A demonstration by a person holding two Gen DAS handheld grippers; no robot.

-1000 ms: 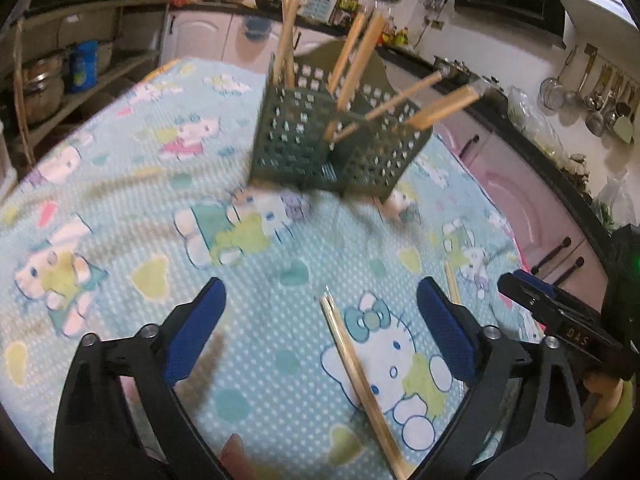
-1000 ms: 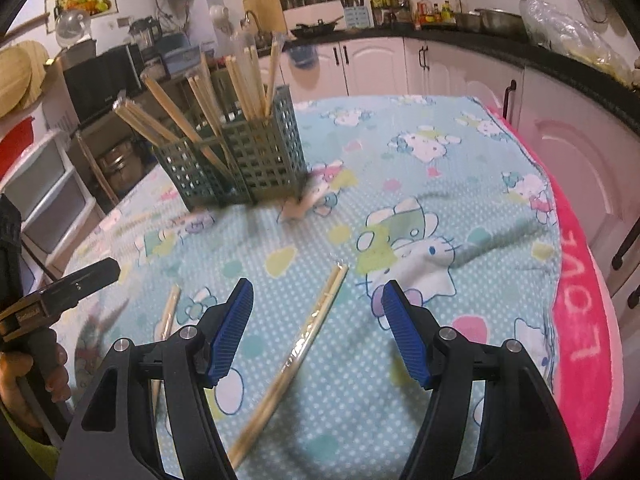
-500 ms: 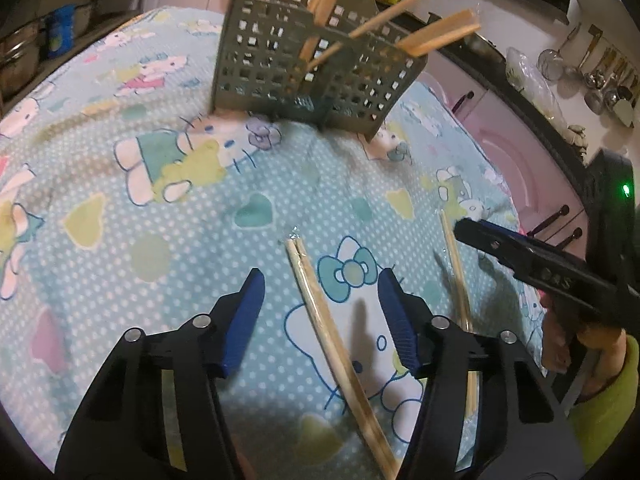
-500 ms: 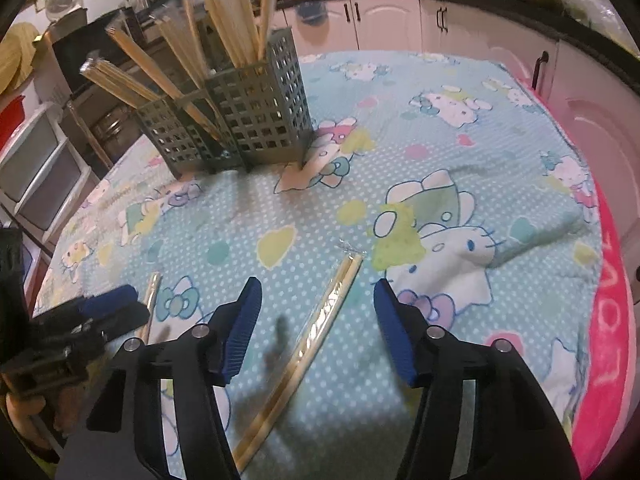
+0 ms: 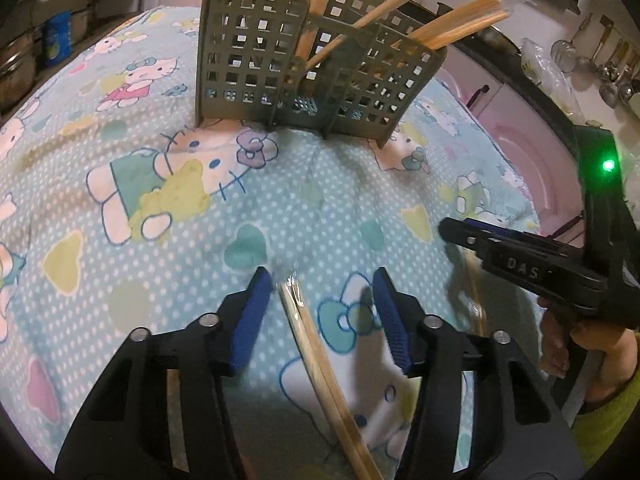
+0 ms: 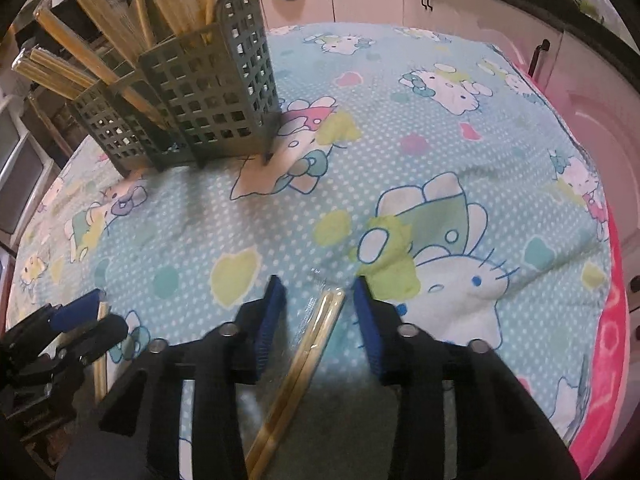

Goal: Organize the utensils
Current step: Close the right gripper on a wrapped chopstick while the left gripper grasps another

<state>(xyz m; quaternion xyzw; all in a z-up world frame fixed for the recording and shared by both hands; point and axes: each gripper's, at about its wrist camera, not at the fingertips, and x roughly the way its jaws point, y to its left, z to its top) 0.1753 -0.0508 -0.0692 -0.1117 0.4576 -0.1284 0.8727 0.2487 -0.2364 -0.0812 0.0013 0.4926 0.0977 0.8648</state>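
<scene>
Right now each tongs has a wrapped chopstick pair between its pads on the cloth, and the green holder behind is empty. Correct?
Not quite. The holder isn't empty: wrapped chopstick pairs stand in its compartments, as the right wrist view shows. The rest holds: the left tongs and right tongs are each closing over a wrapped pair lying on the cloth, pads not yet touching.

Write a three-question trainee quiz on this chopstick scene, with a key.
1. True or false: the right gripper is shut on its wrapped chopstick pair.
2. Where do sorted chopsticks stand? A) green caddy B) cloth C) drawer
3. Fill in: the left gripper straddles a pair of ____.

Key: 1 false, jaws closing, pads apart from it; 2 A; 3 chopsticks.
</scene>
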